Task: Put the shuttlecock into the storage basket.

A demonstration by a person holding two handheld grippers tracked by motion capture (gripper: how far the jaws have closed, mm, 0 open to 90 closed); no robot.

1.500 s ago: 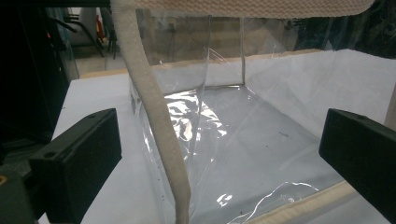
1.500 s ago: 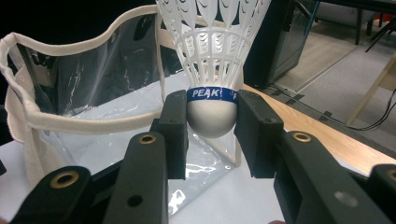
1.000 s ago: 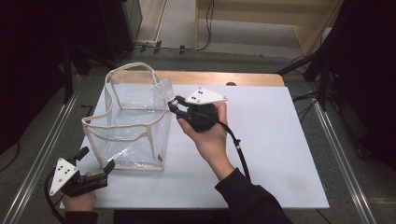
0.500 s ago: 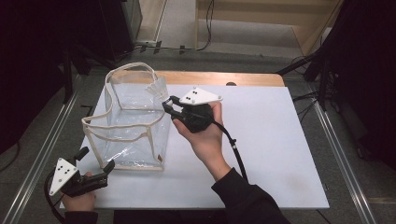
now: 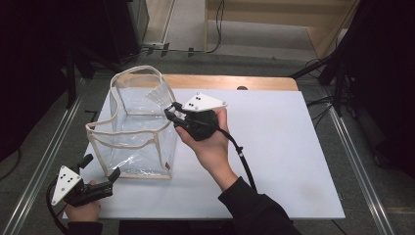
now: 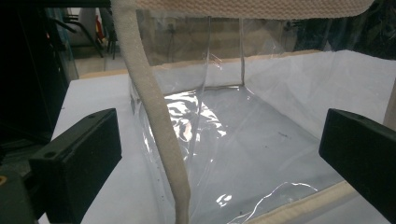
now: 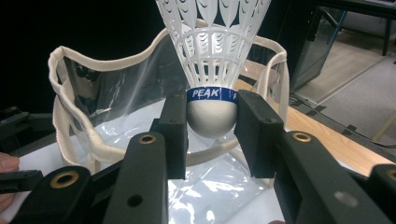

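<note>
Shuttlecock [image 7: 212, 70] in white plastic, its blue band marked PEAK, sits clamped by its rounded cork between the two black jaws of the right gripper [image 7: 211, 119], skirt pointing up and away from the hand. From the high view the right gripper [image 5: 172, 111] hangs at the near right rim of the clear plastic tote bag [image 5: 139, 132], with the feathered skirt [image 5: 157, 95] already showing through the bag's far wall, above the open mouth rather than down on the bottom.

The bag, edged in cream webbing with a looped handle [image 5: 138, 71], stands upright and open on the white table [image 5: 284, 147], nothing visible on its floor. The left gripper [image 5: 100, 171] waits at the table's near left corner, just beside the bag's lower front edge, its jaws spread wide and holding nothing; in its own view the bag's webbing strap [image 6: 154, 116] falls between the parted jaws without being pinched.

By the look of it, the pick-up and the carry are done and the shuttlecock is lined up over the opening. What seems left is to lower it inside, let the jaws part, and draw the right hand [image 5: 213, 147] clear of the rim without tipping the soft walls.
</note>
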